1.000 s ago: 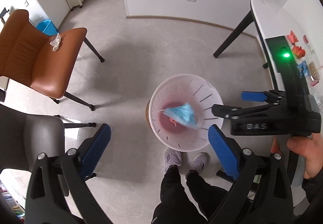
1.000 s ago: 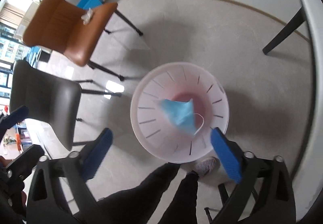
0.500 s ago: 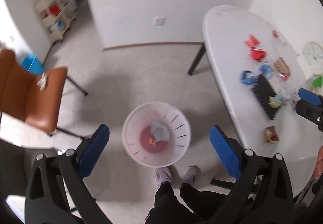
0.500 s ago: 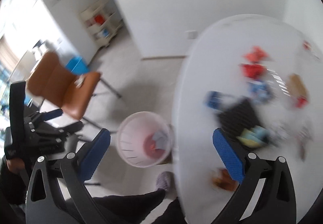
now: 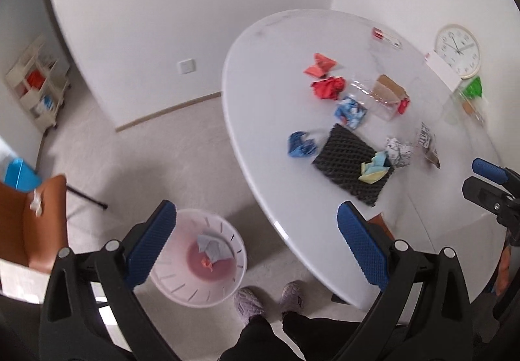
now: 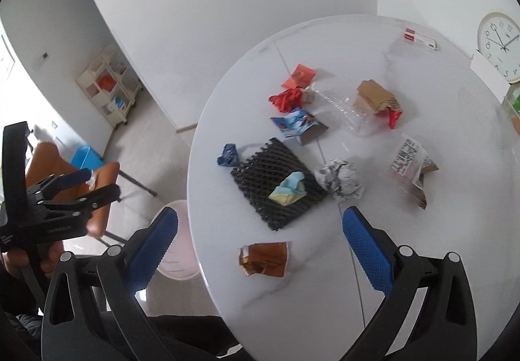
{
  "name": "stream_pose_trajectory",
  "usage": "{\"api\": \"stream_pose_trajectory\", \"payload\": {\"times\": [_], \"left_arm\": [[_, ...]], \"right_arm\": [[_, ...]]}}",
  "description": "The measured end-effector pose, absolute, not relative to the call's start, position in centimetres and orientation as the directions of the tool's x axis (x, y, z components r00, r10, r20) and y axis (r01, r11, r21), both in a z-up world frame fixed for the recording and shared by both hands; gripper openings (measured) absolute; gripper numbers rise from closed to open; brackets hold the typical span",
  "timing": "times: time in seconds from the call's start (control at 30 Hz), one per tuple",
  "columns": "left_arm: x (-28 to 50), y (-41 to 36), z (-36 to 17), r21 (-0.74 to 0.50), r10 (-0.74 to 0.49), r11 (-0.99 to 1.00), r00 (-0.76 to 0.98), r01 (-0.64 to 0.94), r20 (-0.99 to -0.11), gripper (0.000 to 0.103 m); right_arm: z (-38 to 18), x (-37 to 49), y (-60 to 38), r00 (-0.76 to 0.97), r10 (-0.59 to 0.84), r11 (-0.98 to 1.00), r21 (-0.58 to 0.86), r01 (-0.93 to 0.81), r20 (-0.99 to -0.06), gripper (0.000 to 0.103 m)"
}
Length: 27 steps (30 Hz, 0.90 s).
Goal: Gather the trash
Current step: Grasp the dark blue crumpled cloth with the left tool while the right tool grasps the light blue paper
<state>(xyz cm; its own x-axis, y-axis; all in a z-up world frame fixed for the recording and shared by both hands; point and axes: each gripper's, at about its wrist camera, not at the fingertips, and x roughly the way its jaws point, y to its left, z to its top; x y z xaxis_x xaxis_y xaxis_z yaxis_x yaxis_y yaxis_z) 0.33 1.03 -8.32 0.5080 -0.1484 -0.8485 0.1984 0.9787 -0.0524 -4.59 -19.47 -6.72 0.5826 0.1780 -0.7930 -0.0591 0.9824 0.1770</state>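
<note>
A pale pink slotted bin (image 5: 198, 258) stands on the floor beside the white table (image 5: 279, 166); a blue face mask (image 5: 213, 245) and an orange scrap lie in it. Trash lies scattered on the table: a brown foil wrapper (image 6: 265, 258), a black mesh pad (image 6: 276, 180) with a yellow-blue wad (image 6: 289, 190) on it, crumpled newspaper (image 6: 341, 179), a blue crumpled piece (image 6: 229, 156), red wrappers (image 6: 287, 97) and a clear plastic bottle (image 6: 344, 114). My left gripper (image 5: 256, 247) is open and empty above the floor by the bin. My right gripper (image 6: 260, 245) is open and empty over the table's near edge.
A brown chair (image 5: 29, 227) with a white tissue (image 5: 36, 201) on its seat stands left of the bin. A clock (image 6: 502, 37) and a white box lean at the table's far right. A shelf cart (image 6: 109, 91) stands by the far wall. The person's feet (image 5: 269, 299) are beside the bin.
Both grippers have swung up and right, from over the bin toward the table. The blue mask has dropped and now lies in the bin.
</note>
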Motion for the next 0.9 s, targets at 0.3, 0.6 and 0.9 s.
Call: {"api": "stream_pose_trajectory", "payload": {"times": [0.3, 0.6, 0.9], "left_arm": [[6.8, -3.8, -12.6, -0.049, -0.160, 0.969, 0.465, 0.242, -0.871, 0.094], [13.2, -7.0, -18.9, -0.019, -0.101, 0.971, 0.341, 0.237, -0.935, 0.066], [15.4, -8.2, -21.5, -0.035, -0.106, 0.967, 0.279, 0.251, -0.954, 0.039]], "right_arm": [[-9.0, -3.1, -22.0, 0.565, 0.167, 0.980, 0.199, -0.005, -0.808, 0.101], [-12.8, 0.0, -23.1, 0.502, 0.211, 0.967, 0.253, 0.017, -0.839, 0.101], [-14.8, 1.1, -23.4, 0.441, 0.260, 0.959, 0.282, -0.017, -0.859, 0.100]]}}
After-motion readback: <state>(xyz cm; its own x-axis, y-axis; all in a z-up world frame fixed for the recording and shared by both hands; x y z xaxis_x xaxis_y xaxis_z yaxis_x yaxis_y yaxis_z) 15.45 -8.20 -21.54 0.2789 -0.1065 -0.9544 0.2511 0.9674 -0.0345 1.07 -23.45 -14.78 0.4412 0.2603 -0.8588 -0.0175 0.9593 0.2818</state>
